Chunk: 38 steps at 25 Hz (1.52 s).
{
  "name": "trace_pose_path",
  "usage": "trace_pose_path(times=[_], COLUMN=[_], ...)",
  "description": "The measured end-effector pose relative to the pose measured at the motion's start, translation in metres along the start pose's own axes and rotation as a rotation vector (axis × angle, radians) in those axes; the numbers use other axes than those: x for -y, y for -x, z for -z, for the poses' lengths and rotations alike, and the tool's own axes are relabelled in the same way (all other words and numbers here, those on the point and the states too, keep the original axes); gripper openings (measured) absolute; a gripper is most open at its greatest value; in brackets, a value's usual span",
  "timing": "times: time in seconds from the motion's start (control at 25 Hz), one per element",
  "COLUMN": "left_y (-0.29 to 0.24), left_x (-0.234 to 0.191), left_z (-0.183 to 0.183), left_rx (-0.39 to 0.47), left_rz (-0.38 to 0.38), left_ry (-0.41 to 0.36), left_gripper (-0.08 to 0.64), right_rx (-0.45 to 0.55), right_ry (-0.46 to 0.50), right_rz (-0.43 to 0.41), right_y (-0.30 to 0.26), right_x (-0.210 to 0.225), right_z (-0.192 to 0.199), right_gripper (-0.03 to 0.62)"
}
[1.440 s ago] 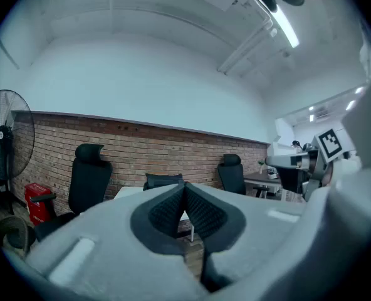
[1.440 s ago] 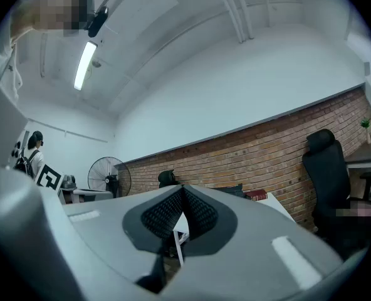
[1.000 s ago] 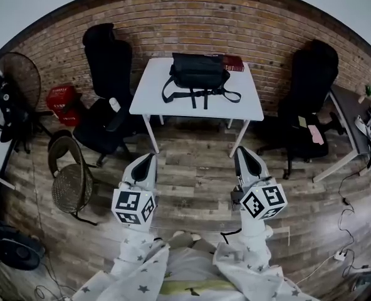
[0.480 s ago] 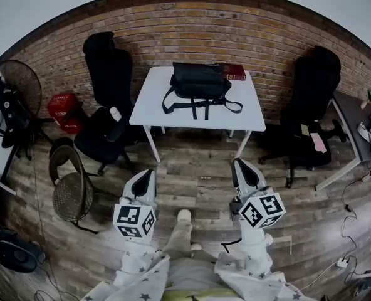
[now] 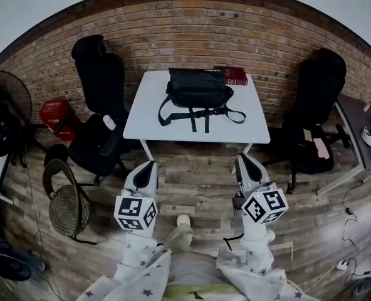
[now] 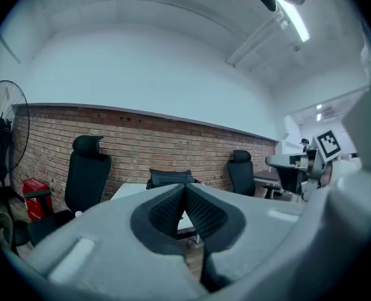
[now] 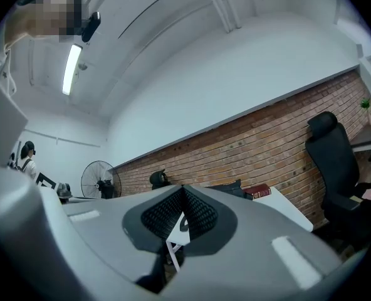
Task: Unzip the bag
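1. The white table (image 5: 141,115) stands against the brick wall. The left gripper (image 5: 146,168) and the right gripper (image 5: 244,162) are on its near side, well apart from it.
2. The black bag (image 5: 197,88) lies on the table's far half, beside a red book (image 5: 235,75).
3. The table's near edge is now closer to both grippers than a second ago.
4. Both grippers have their jaws pressed together, with nothing between them.

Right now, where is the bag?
Head view, centre: the bag sits on the white table near the brick wall, a red book just right of it.
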<state>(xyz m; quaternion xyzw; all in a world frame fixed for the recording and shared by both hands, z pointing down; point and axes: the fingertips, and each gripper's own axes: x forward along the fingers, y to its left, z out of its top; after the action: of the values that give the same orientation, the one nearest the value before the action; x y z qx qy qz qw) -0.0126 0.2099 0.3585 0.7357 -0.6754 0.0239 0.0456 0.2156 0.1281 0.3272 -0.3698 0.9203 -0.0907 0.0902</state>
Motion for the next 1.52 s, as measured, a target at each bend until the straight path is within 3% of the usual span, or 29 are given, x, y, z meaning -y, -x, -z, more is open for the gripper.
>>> trace_pose_path(times=[0.44,0.88,1.24,1.52], left_y=[-0.092,-0.127,-0.154,-0.208], left_x=[-0.052,-0.082,-0.109,-0.139], left_z=[-0.008,0.003,0.013,0.005], left_rx=[-0.011,-0.041,-0.055,-0.043], left_rz=[0.040,0.062,0.027,0.002], left_ry=[0.031,0.049,0.070,0.062], left_gripper=[-0.002,-0.002,-0.002,-0.002], right_rx=[-0.034,-0.060,-0.078,-0.067], right_ry=[-0.019,-0.035,-0.051,-0.071], right_rz=[0.012,0.032,0.013,-0.012], right_y=[-0.096,-0.143,-0.186,-0.250], right_x=[0.022,0.031,0.043,0.073], right_z=[0.011,0.027,0.039,0.039], right_gripper=[0.008,0.008,0.008,0.008])
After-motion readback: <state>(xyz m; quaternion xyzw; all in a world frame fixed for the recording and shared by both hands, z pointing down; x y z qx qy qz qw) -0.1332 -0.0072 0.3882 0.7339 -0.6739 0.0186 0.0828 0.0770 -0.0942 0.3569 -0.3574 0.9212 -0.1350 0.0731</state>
